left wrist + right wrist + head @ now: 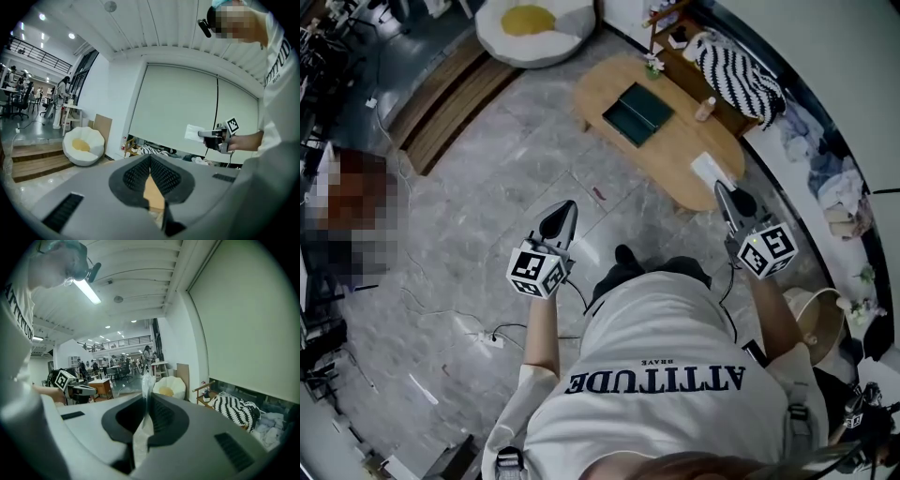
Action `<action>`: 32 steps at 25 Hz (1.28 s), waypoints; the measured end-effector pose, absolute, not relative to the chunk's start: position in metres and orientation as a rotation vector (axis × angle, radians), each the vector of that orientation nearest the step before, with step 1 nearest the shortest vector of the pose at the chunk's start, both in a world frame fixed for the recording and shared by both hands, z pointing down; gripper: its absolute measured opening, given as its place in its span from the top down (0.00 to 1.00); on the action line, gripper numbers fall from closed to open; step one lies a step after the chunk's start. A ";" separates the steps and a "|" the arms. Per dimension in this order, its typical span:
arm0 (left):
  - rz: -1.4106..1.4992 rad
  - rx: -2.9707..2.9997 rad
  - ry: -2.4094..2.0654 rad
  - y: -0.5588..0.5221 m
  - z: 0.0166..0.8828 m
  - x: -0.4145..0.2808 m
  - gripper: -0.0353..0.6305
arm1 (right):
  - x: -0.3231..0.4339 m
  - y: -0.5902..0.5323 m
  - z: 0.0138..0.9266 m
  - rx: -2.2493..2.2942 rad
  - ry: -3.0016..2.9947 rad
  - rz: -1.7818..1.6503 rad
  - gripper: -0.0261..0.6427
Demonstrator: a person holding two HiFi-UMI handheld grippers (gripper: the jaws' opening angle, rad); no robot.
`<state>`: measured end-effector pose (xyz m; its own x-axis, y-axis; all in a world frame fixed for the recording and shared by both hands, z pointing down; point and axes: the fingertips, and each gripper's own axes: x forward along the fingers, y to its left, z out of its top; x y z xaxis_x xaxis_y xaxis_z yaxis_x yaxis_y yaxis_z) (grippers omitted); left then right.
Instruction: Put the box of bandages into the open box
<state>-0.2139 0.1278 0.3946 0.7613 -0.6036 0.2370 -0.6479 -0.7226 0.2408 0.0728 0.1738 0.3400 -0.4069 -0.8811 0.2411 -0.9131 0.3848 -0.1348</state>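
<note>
Pinching a white bandage pack [710, 170] — right gripper [722, 192], left gripper [568, 208] closed, empty, open box [637, 114] on table [698, 155]

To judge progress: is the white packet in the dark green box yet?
Out: the right gripper grips the flat white packet, apart from the dark green box on the wooden table.
</note>
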 end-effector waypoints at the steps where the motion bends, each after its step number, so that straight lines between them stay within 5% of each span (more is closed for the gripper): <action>1: 0.203 2.653 -0.962 0.124 0.395 -0.216 0.91 | 0.070 0.172 0.340 1.636 -2.501 0.374 0.92; 32: 0.264 2.573 -1.088 0.023 0.417 -0.199 0.91 | 0.090 0.048 0.367 1.507 -2.588 0.467 0.92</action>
